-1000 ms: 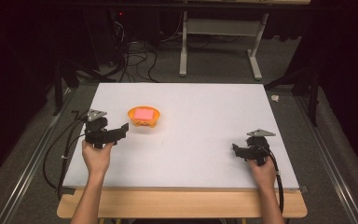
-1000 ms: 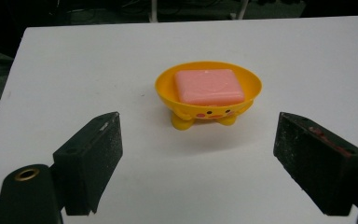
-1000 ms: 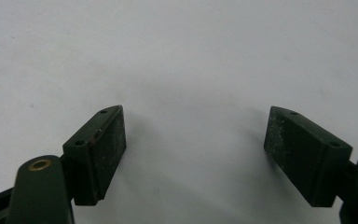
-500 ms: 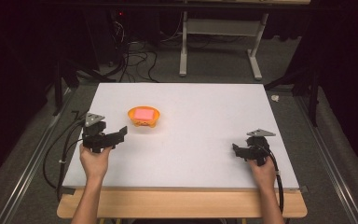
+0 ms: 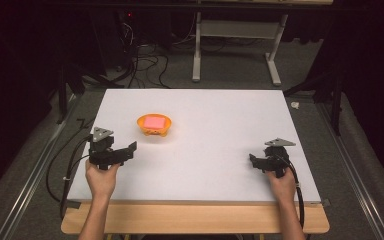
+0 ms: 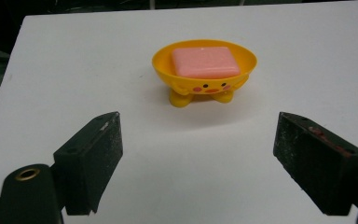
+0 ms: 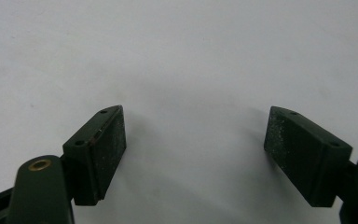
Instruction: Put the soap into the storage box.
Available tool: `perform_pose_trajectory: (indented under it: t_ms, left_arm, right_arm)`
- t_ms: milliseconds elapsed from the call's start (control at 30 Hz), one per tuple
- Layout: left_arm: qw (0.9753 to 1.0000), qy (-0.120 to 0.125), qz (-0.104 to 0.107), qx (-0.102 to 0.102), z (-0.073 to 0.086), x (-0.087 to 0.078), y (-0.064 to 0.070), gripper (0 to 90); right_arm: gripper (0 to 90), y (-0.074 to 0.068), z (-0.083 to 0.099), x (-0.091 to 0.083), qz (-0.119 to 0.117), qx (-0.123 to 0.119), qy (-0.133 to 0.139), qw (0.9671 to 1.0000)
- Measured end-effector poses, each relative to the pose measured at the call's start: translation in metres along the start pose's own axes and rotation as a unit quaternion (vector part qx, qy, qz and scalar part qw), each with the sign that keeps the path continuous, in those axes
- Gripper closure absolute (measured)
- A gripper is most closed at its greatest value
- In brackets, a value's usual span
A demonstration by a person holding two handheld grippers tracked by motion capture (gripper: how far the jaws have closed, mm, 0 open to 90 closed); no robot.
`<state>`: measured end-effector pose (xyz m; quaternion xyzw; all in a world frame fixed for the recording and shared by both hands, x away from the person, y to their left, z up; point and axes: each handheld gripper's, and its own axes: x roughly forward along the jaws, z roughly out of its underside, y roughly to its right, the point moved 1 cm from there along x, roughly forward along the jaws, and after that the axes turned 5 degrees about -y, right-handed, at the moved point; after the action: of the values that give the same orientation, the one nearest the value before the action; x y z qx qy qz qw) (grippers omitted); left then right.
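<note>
Orange soap dish holding pink soap stood ahead of the left gripper, jaws spread; right gripper likewise spread over the table.

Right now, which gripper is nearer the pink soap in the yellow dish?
Left. The left gripper sits just short of the soap; the right gripper rests far across the table.

In front of me lies a white tabletop, resting on a light wooden board whose edge shows along my near side. Beyond its far edge stands a pale metal desk frame on the grey floor, with black cables tangled to its left. A small white scrap lies on the floor just past the tabletop's right far corner.
</note>
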<state>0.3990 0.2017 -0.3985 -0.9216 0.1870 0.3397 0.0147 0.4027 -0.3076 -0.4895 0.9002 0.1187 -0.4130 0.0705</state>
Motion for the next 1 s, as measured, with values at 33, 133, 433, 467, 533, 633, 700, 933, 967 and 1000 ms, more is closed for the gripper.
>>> perform_pose_trajectory:
  t_ms: [33,133,433,467,533,633,700,933,967,1000]
  left_arm:
    - [1.0,0.0,0.001,-0.001,0.001,0.0,0.0,16.5]
    - [1.0,-0.002,0.0,-0.001,0.004,0.0,-0.001,16.5]
    - [1.0,-0.006,0.0,-0.005,0.011,0.001,-0.004,16.5]
    - [0.9999,-0.009,0.003,-0.007,0.013,0.002,-0.006,16.5]
    - [0.9999,-0.013,-0.002,-0.006,0.016,0.004,-0.007,16.5]
    - [0.9999,-0.013,-0.001,-0.008,0.018,0.005,-0.008,17.2]
    - [0.9998,-0.015,-0.004,-0.01,0.022,0.008,-0.01,18.1]
    - [0.9993,-0.035,-0.006,-0.014,0.03,0.019,-0.015,18.8]
    - [0.9991,-0.038,-0.006,-0.014,0.03,0.02,-0.015,18.8]
    - [0.9991,-0.038,-0.006,-0.014,0.03,0.02,-0.015,18.8]
  right_arm:
    - [21.3,0.0,0.0,0.0,0.0,0.0,0.0,1.0]
    - [21.2,0.0,0.0,0.0,0.0,0.0,0.0,1.0]
    - [21.3,0.0,0.0,0.0,0.0,0.0,0.0,1.0]
    - [21.3,0.0,0.0,0.0,0.0,0.0,0.0,1.0]
    - [21.3,0.0,0.0,0.0,0.001,0.0,0.0,1.0]
    - [21.2,0.0,0.0,0.0,0.0,0.0,0.0,1.0]
    - [21.3,0.0,0.0,0.0,0.0,0.0,0.0,1.0]
    - [21.3,0.0,0.0,0.0,0.0,0.0,0.0,1.0]
    - [21.3,0.0,0.0,0.0,0.0,0.0,0.0,1.0]
    - [21.3,0.0,0.0,0.0,0.0,0.0,0.0,1.0]
